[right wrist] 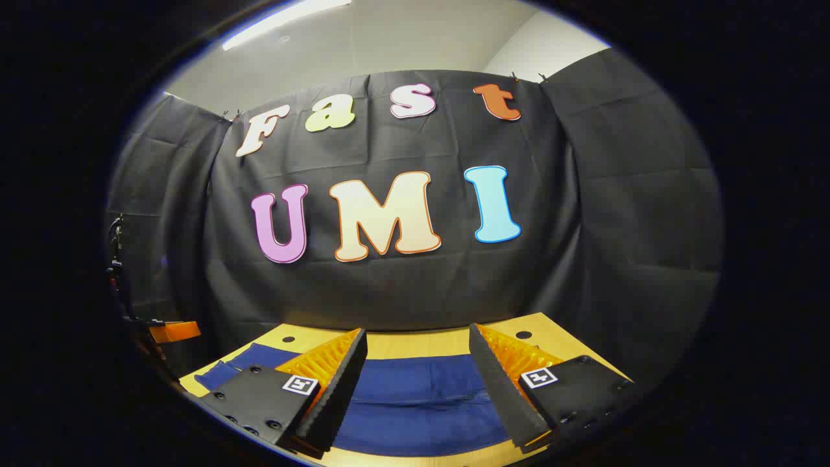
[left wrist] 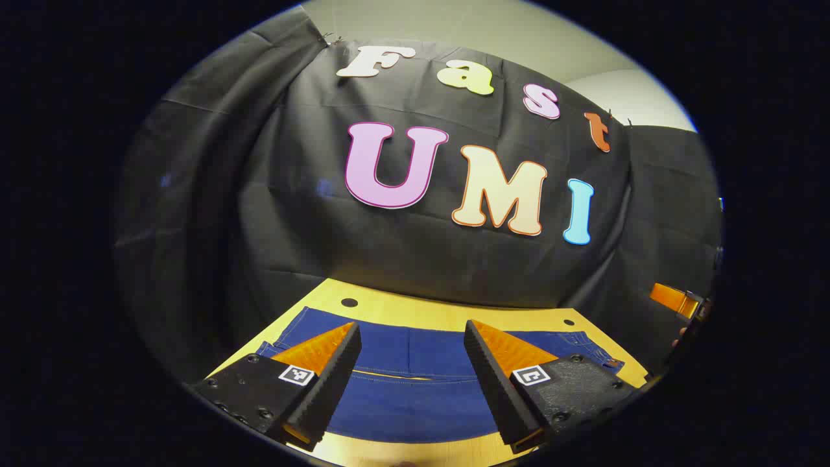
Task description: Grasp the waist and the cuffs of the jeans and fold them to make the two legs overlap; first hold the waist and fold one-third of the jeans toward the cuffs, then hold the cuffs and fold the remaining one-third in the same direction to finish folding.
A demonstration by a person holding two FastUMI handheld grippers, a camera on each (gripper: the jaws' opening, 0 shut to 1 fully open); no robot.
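Dark blue jeans [left wrist: 415, 383] lie flat across the wooden table [left wrist: 415, 310], with stitched seams and a pocket area toward the right [left wrist: 577, 340]. My left gripper [left wrist: 412, 337] hovers above them, open, with nothing between its fingers. In the right gripper view the same jeans [right wrist: 415, 395] spread across the table [right wrist: 415, 344] below my right gripper [right wrist: 418, 344], which is also open and empty. Both grippers sit above the cloth, apart from it. The other gripper [right wrist: 172, 332] shows as a small piece at the far left of the right gripper view.
The black cloth wall [left wrist: 415, 259] rises straight behind the table's far edge. Small dark holes [left wrist: 349, 303] mark the tabletop near the back corners. A piece of the other gripper [left wrist: 674, 299] and a hand show at the right rim of the left gripper view.
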